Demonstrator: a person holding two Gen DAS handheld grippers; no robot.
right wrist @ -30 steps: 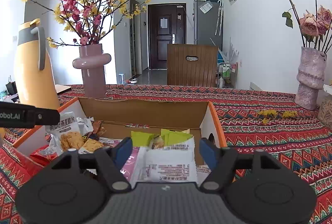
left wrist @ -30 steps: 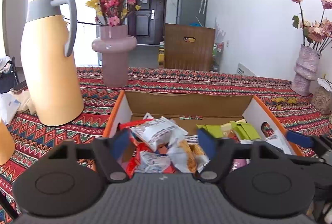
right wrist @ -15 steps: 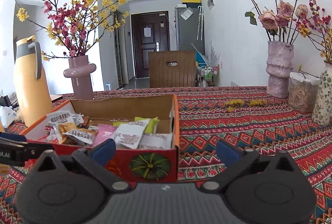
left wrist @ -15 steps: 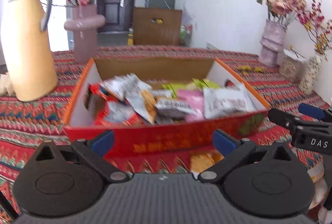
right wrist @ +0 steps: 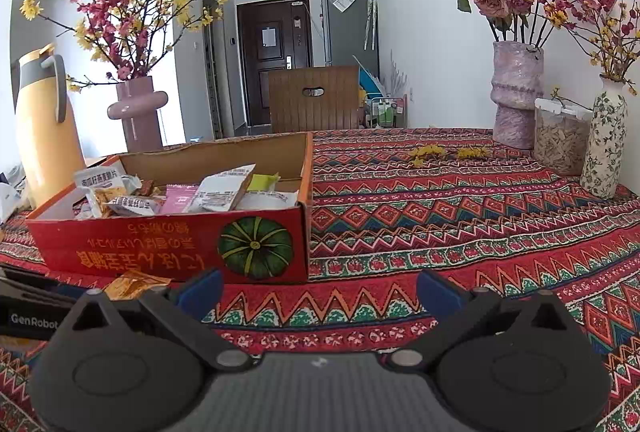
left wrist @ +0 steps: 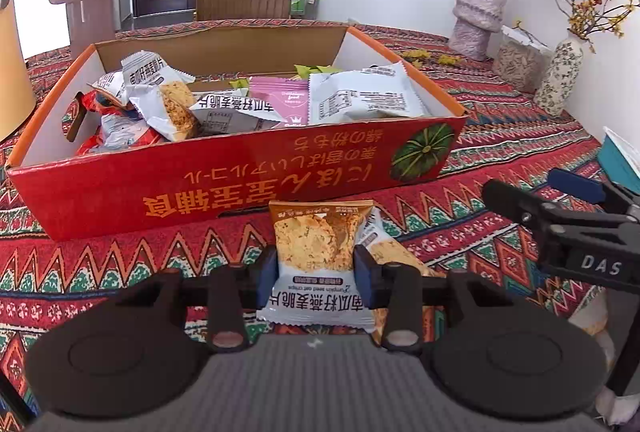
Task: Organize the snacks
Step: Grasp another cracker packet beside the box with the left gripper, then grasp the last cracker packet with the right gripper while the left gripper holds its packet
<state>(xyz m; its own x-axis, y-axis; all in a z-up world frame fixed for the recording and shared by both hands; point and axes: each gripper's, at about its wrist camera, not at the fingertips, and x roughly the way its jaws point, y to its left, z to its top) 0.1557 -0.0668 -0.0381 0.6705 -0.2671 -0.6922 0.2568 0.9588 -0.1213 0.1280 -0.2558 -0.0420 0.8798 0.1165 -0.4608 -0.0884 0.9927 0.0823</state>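
Note:
A red cardboard box (left wrist: 240, 175) with several snack packets inside lies on the patterned tablecloth. Just in front of it my left gripper (left wrist: 314, 268) has its jaws closing, and the blue pads press both sides of an oat crisp packet (left wrist: 314, 252). A second similar packet (left wrist: 396, 256) lies partly under it to the right. My right gripper (right wrist: 318, 290) stands wide open over bare cloth right of the box (right wrist: 160, 248), with nothing between its fingers. An orange packet corner (right wrist: 132, 284) shows beside its left finger.
A yellow thermos jug (right wrist: 44, 135) and a pink vase (right wrist: 138, 111) stand behind the box on the left. At the far right stand a purple vase (right wrist: 516, 99), a jar of seeds (right wrist: 560, 135) and a floral vase (right wrist: 606, 143). A teal box (left wrist: 620, 159) sits at the right edge.
Both grippers have drawn back from over the box to the cloth in front of it. The left dipped down and shut on an oat crisp packet; the right moved rightward and opened wider.

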